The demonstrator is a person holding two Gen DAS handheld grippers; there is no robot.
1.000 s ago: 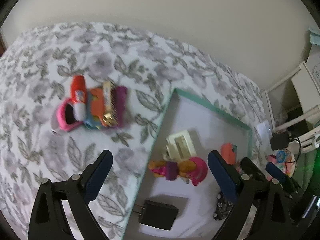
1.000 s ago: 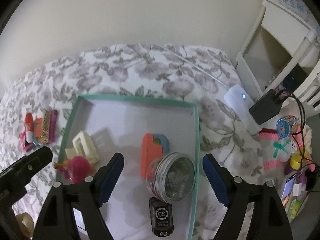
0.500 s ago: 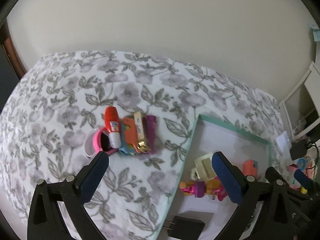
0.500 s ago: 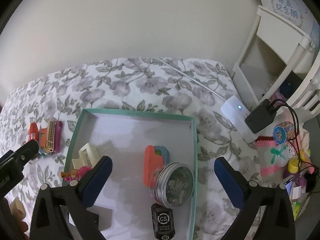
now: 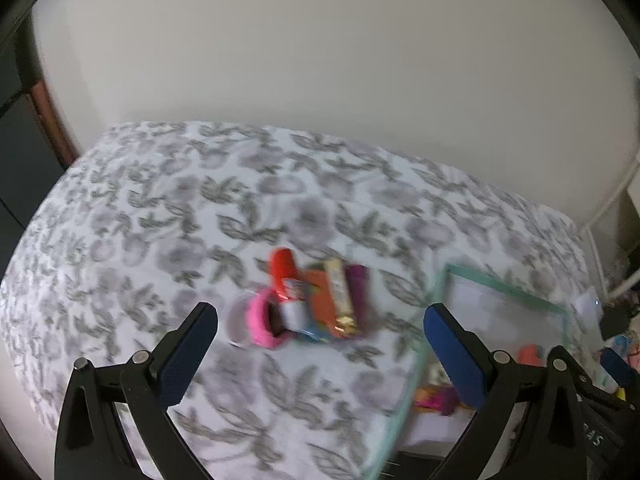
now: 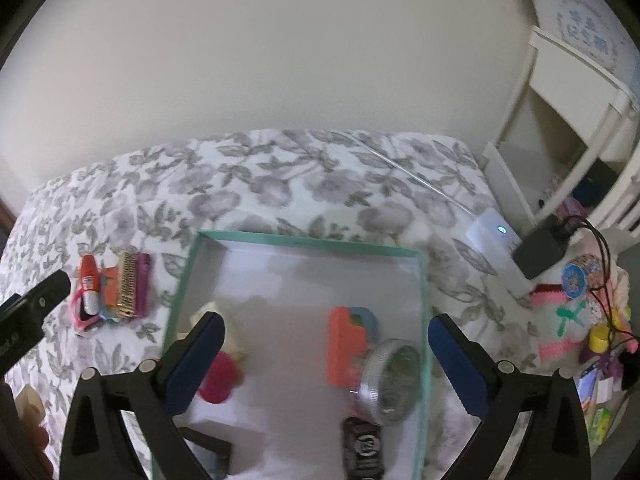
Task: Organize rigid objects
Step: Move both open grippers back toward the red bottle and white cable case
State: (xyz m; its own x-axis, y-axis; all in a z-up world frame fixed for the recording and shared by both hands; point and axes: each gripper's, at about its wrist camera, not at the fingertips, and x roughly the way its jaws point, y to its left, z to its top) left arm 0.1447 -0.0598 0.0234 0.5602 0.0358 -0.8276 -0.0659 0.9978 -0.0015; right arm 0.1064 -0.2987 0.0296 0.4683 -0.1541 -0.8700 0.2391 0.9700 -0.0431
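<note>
A pile of small things lies on the flowered bedspread: a red tube (image 5: 282, 276), a pink ring (image 5: 262, 322), a gold comb (image 5: 340, 296) on orange and purple pieces. My left gripper (image 5: 320, 316) hovers open in front of the pile, holding nothing. The green-rimmed tray (image 6: 308, 240) holds an orange block (image 6: 344, 344), a clear round jar (image 6: 390, 380), a black case (image 6: 362, 448), a pink toy (image 6: 220, 376) and a black charger (image 6: 208, 448). Above the tray, my right gripper (image 6: 326, 324) is open and empty. The pile (image 6: 116, 288) lies left of the tray.
The bed ends at a plain wall behind. To the right are a white adapter (image 6: 490, 232), a black plug with cables (image 6: 538, 250), a white shelf (image 6: 560, 120) and a heap of colourful clutter (image 6: 576, 320). The left view is blurred.
The left gripper has swung left and up, from over the tray to facing the pile. The right gripper's jaws have widened and drawn back up from the jar.
</note>
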